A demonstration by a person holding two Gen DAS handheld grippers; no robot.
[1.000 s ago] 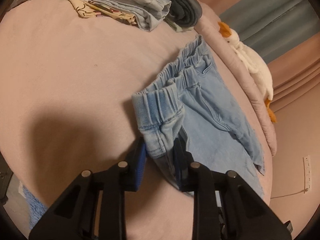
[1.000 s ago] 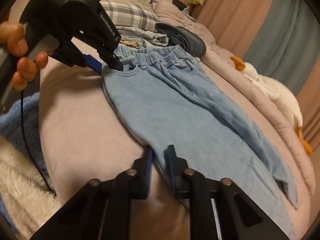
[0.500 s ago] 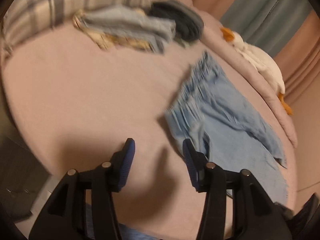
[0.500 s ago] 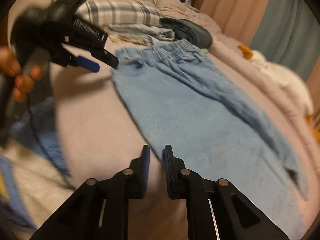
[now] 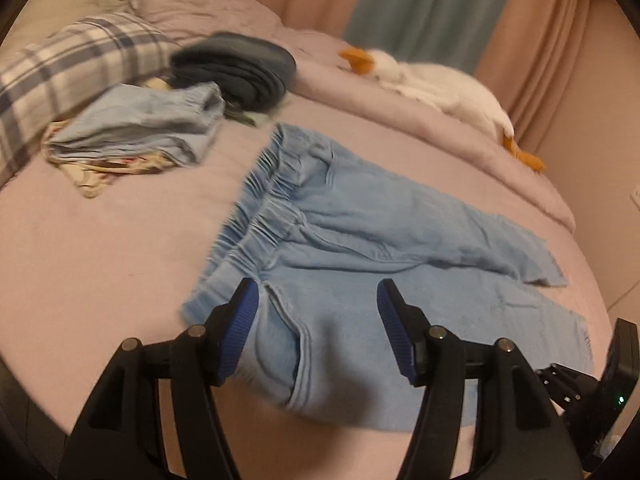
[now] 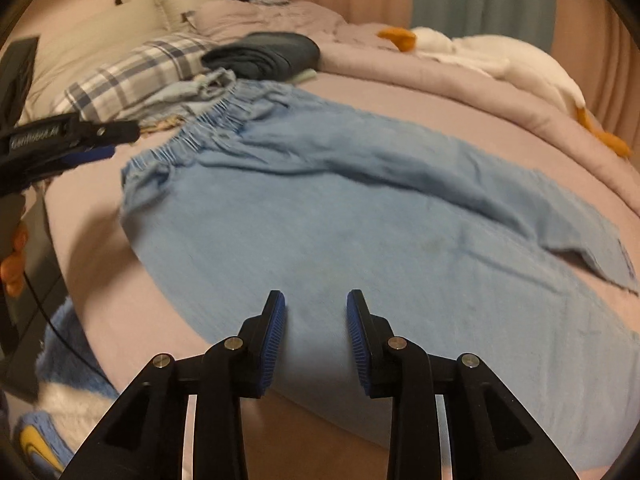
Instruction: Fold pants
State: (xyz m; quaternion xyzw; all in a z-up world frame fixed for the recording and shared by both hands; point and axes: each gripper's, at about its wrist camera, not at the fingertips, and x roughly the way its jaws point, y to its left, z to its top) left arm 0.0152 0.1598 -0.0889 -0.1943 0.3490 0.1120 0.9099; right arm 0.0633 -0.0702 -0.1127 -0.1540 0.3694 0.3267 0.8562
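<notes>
Both grippers (image 5: 318, 308) (image 6: 316, 312), jaws just opening, hover seemingly clear of pants (image 6: 360, 216).

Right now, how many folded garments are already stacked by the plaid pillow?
3 visible: light blue folded pants on top of a floral-print piece, and a dark navy folded garment behind them. More may be hidden underneath.
</notes>
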